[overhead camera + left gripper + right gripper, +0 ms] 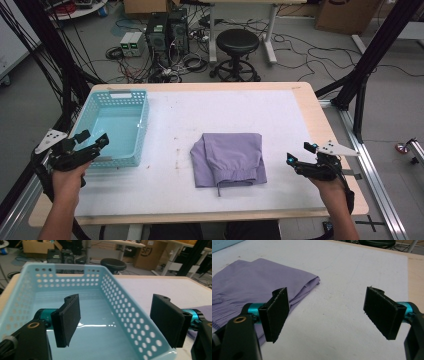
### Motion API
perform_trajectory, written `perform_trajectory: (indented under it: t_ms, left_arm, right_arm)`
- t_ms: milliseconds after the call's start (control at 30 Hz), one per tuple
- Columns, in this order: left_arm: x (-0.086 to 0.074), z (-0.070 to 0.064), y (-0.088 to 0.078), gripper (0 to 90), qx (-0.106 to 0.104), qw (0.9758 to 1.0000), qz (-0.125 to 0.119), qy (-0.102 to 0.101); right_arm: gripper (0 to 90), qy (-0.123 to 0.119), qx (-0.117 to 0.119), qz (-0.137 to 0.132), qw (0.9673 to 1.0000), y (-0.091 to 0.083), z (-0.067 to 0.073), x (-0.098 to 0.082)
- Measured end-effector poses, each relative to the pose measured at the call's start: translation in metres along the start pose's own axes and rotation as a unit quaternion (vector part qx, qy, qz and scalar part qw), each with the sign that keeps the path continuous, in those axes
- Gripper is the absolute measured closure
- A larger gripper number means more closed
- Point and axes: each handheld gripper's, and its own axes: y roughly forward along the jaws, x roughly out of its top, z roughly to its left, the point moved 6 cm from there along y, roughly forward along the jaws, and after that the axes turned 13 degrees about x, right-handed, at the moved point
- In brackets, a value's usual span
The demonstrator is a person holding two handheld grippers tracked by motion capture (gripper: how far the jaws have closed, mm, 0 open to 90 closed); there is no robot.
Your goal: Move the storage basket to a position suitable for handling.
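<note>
Apart: left tongs (pixel 95 139) agape over basket (pixel 116 98); right tongs (pixel 300 153) agape beside shorts (pixel 230 157).

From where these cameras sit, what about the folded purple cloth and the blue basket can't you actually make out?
- Purple cloth: its underside and inner folds are hidden by its own top layer in the high view; in the right gripper view the picture's left edge cuts it off and the right tool covers part.
- Blue basket: the left tool blocks part of its floor; the bottom edge cuts its near wall.
</note>
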Motion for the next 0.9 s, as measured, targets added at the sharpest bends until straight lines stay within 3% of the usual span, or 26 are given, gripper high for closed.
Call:
perform_trajectory:
  t_ms: [167, 367, 433, 700, 900]
  left_arm:
    - [-0.004, 0.019, 0.0, 25.3, 0.006, 0.9998, -0.001, -0.019]
    - [-0.011, 0.038, -0.001, 25.5, 0.024, 0.9995, 0.007, -0.019]
    - [-0.011, 0.043, -0.002, 29.8, 0.024, 0.9995, 0.009, -0.02]
    - [-0.01, 0.068, 0.002, 30.0, 0.056, 0.9977, 0.019, -0.032]
    - [-0.015, 0.078, 0.006, 29.6, 0.084, 0.9955, 0.026, -0.036]
  right_arm:
    - [21.0, 0.002, 0.0, -0.001, 1.0, 0.001, -0.001, 0.0]
    - [21.0, 0.001, -0.001, 0.0, 1.0, 0.001, 0.0, 0.0]
    - [21.0, 0.001, -0.002, -0.001, 1.0, 0.0, 0.0, 0.0]
    - [21.0, -0.002, 0.0, 0.003, 1.0, 0.003, 0.001, 0.0]
    - [21.0, -0.002, 0.001, 0.007, 1.0, 0.004, 0.001, -0.001]
